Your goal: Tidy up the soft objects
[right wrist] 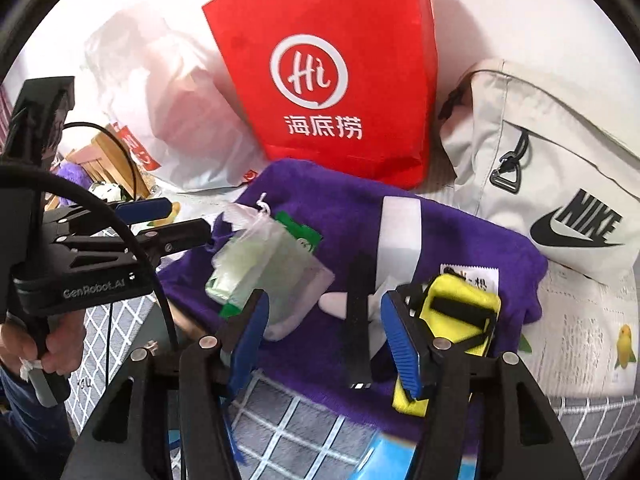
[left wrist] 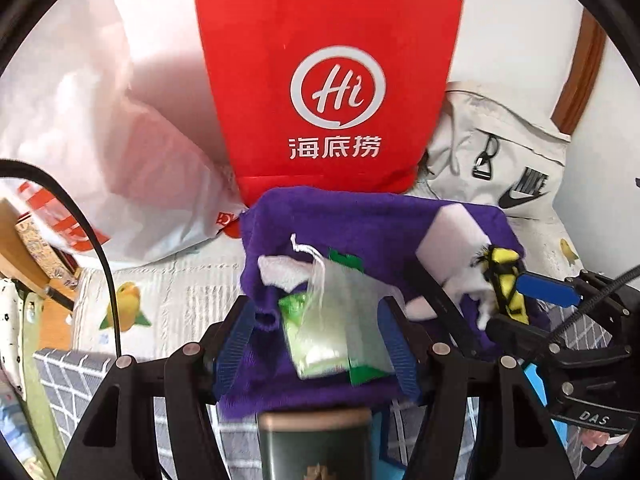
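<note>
My left gripper [left wrist: 316, 344] stood released above the translucent drawstring pouch [left wrist: 336, 320] lying on the purple fleece cloth [right wrist: 460, 236]; my right gripper [right wrist: 324, 332] gaped empty beside the yellow padded strap [right wrist: 456, 312].

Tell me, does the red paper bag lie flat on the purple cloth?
No. The red paper bag stands upright behind the purple cloth, against the wall.

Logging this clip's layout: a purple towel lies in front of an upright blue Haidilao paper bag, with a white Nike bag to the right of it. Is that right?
Not quite. The Haidilao paper bag is red, not blue, as the right wrist view shows plainly. The rest holds: it stands upright behind the purple towel, and the white Nike bag sits to its right.
</note>
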`<state>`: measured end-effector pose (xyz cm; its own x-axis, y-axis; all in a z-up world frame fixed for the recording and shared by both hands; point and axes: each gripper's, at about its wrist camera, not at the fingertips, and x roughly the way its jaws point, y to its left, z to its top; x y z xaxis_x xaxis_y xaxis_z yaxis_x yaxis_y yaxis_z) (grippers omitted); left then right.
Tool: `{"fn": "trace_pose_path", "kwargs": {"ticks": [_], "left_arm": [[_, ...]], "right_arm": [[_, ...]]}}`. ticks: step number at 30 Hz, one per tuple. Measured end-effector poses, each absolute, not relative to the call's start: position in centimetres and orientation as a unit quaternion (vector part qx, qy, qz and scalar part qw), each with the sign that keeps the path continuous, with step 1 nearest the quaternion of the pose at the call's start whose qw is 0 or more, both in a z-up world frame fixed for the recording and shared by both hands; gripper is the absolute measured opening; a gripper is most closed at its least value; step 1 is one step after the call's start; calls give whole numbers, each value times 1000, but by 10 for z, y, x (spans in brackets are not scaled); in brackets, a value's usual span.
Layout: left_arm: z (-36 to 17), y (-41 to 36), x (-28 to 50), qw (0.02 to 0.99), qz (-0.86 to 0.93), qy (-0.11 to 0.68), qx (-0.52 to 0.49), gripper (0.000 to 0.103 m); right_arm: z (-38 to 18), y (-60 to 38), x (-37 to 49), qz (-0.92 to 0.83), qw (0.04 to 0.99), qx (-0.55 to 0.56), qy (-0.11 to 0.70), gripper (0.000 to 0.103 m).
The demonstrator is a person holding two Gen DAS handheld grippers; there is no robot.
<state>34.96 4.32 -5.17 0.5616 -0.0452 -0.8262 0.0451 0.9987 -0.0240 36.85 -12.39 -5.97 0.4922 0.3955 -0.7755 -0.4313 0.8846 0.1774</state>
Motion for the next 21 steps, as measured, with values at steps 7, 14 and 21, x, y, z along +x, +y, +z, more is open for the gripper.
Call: {"fn": "trace_pose_path", "kwargs": {"ticks": [7, 14, 21], "left_arm": [[-33, 39, 285, 893, -33, 449, -7, 62], [-21, 31, 213, 903, -26, 428, -2, 74], [-13, 17, 150, 914, -19, 406, -2, 82]], "right_arm": [[-47, -126, 314, 229, 872, -2, 432, 63], [-39, -138, 245, 213, 885, 7, 413, 73], [-33, -151, 177, 191, 900, 17, 392, 84]]}}
